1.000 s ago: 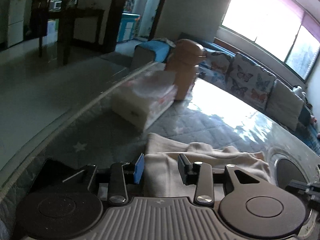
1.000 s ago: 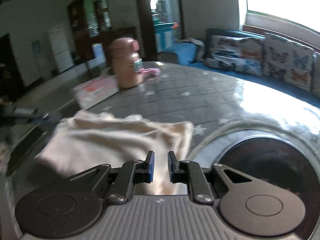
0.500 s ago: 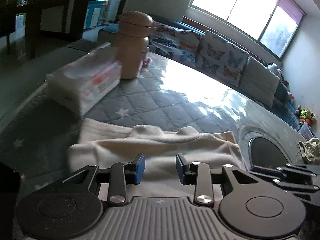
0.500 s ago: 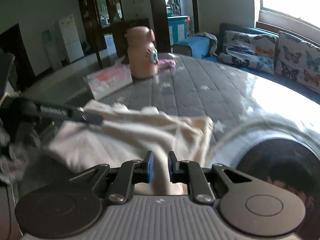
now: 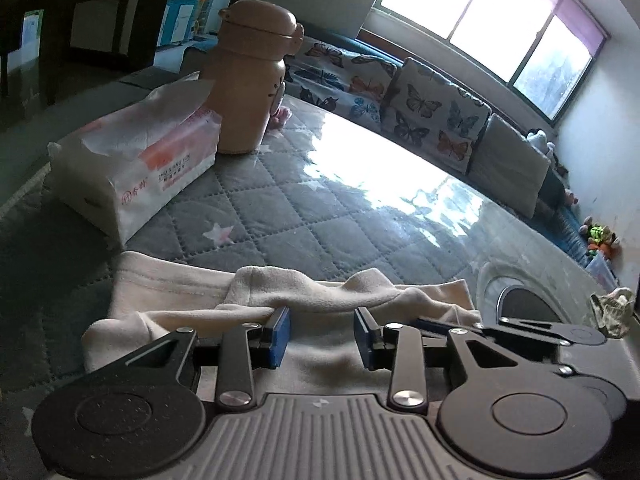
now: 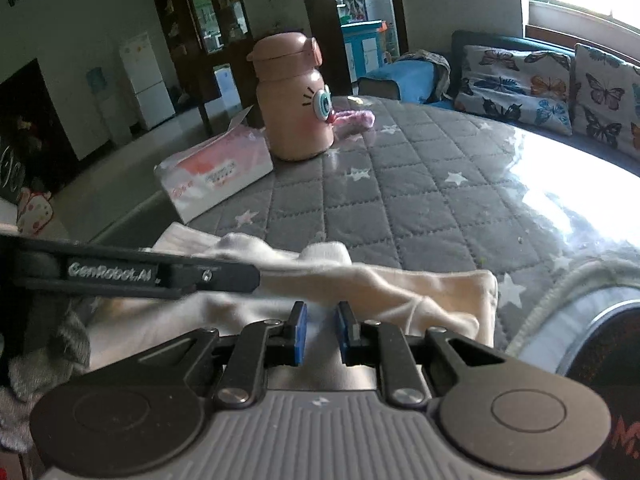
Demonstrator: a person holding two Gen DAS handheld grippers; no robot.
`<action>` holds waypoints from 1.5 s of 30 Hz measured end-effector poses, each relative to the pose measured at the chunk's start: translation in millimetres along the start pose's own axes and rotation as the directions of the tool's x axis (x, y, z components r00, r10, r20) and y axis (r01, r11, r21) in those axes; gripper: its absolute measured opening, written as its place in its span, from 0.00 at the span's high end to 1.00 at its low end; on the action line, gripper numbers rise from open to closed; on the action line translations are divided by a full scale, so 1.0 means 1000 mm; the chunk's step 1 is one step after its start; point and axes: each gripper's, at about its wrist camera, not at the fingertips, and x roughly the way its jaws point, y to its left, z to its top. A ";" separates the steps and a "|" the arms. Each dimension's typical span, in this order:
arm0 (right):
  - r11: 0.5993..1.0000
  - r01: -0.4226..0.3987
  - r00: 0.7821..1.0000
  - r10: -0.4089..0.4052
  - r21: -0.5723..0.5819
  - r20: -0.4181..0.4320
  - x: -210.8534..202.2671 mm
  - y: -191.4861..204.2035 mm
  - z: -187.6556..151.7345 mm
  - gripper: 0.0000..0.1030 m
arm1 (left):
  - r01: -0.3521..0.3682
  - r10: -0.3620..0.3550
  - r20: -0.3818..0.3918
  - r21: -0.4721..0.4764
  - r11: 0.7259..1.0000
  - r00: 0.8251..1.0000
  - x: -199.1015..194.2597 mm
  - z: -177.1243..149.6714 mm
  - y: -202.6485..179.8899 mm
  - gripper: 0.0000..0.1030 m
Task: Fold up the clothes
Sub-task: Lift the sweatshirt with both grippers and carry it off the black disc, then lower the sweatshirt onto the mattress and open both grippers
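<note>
A cream garment [image 5: 320, 296] lies bunched on the grey quilted table cover [image 5: 300, 208], with a raised ridge along its far side. My left gripper [image 5: 322, 334] stands open just over the garment's near part, and nothing sits between its pads. My right gripper [image 6: 322, 332] has its jaws drawn close together with a fold of the cream garment [image 6: 400, 292] pinched in the narrow gap. The right gripper [image 5: 424, 325] lies low on the cloth just right of the left one. In the right wrist view, the left gripper's black finger [image 6: 216, 276] crosses from the left.
A tissue pack [image 5: 140, 160] and a tan bottle [image 5: 252, 88] stand at the table's far left. A round dark inset [image 5: 528, 308] sits right of the garment. A crumpled cloth [image 5: 612, 312] lies at the right edge, grey fabric [image 6: 72, 340] at my near left. A sofa [image 5: 432, 112] is behind.
Both grippers have come together over the garment, and its far edge is now bunched into a ridge. The left stayed open; the right kept its narrow gap.
</note>
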 end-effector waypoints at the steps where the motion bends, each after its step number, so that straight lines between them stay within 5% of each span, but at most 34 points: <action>1: 1.000 0.000 1.000 0.000 0.005 0.004 0.002 0.000 0.001 0.85 | 0.005 -0.005 0.001 -0.005 1.000 1.000 0.000 0.000 0.001 0.63; 24: 1.000 0.001 1.000 -0.002 0.030 0.017 0.013 -0.001 0.011 0.83 | -0.019 0.019 0.027 -0.008 1.000 0.999 0.005 0.007 -0.004 0.65; 38: 0.999 0.031 0.999 -0.030 -0.029 0.044 -0.033 0.015 -0.011 0.47 | -0.090 0.083 0.077 0.095 0.991 0.994 -0.036 -0.020 -0.031 0.27; 45: 0.998 0.048 0.997 -0.045 -0.048 0.057 -0.056 0.023 -0.027 0.19 | -0.113 0.100 0.113 0.117 0.987 0.989 -0.061 -0.038 -0.038 0.08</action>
